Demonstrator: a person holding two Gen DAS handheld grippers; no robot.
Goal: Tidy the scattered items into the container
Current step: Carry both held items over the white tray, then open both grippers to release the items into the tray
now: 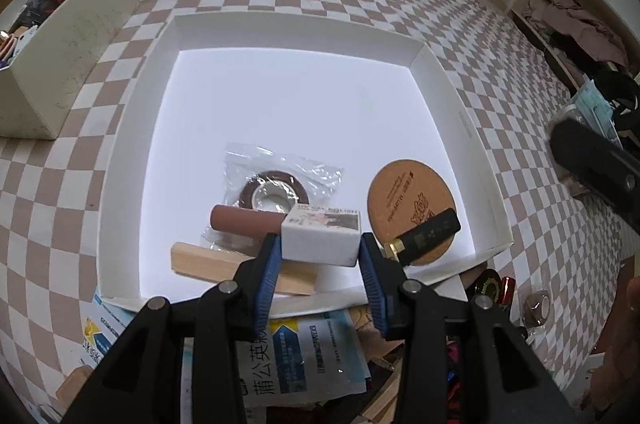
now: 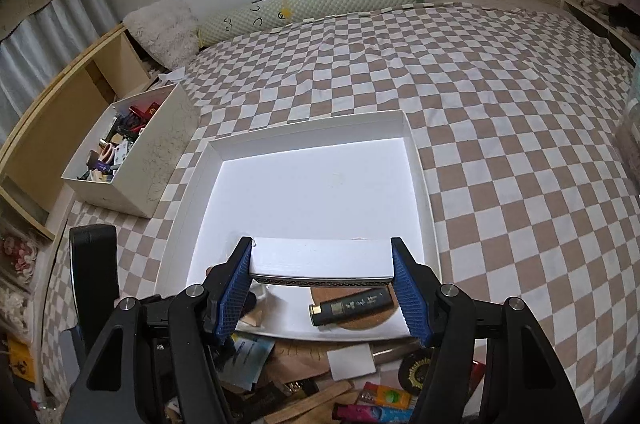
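Observation:
A shallow white tray [image 1: 460, 95] lies on the checkered bed. My left gripper [image 1: 319, 252] is shut on a white eraser-like block [image 1: 320, 236], held just over the tray's near edge. Inside the tray are a bagged brown tape roll [image 1: 276, 189], a brown cylinder [image 1: 248, 222], a wooden block [image 1: 208, 262], a cork coaster [image 1: 412, 195] and a black lighter [image 1: 430, 236]. My right gripper [image 2: 322, 274] is shut on a flat white box [image 2: 320, 260], above the tray's [image 2: 312, 135] near part. The lighter [image 2: 352, 308] shows below it.
A pile of loose items, packets [image 1: 304, 348] and wooden sticks [image 2: 312, 404], lies in front of the tray. A cream bin [image 2: 160, 159] full of small things stands at the left. Pillows [image 2: 280, 11] line the headboard. Shelves [image 1: 560, 23] stand at the right.

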